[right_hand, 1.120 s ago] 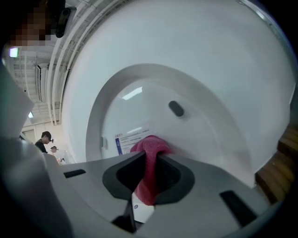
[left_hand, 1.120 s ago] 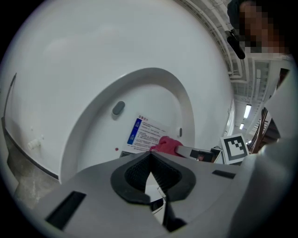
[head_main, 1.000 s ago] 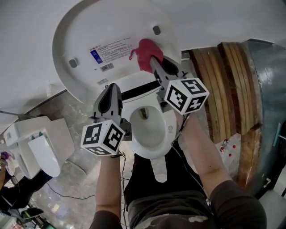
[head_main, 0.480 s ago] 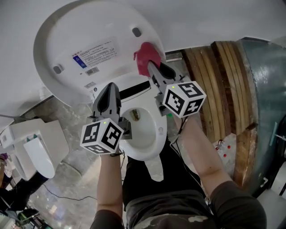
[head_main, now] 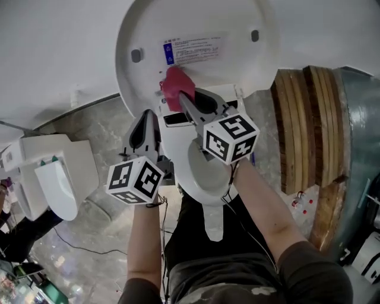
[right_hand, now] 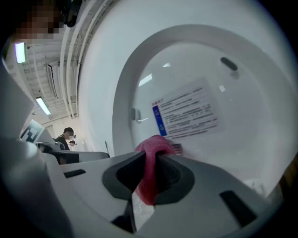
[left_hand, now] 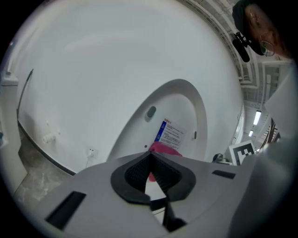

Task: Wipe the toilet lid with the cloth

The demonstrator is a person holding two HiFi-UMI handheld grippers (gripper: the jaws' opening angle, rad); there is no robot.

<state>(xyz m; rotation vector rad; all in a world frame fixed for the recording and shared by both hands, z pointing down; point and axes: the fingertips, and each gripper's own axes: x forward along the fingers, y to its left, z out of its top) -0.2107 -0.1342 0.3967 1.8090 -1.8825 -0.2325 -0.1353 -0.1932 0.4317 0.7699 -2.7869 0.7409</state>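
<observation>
Against the raised toilet lid (head_main: pixel 202 18), just below its printed label (head_main: pixel 193 50), the right gripper (head_main: pixel 181 100) pinches a soft, light pink cloth (head_main: pixel 176 86) by one bunched fold, seemingly pressed to the lid. Off the lid, the left gripper (head_main: pixel 149 116) is clenched empty.

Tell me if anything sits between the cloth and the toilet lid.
Nothing visible does. The pink cloth, clamped in the jaws of the right gripper, appears to press on the raised lid just below its label.
</observation>
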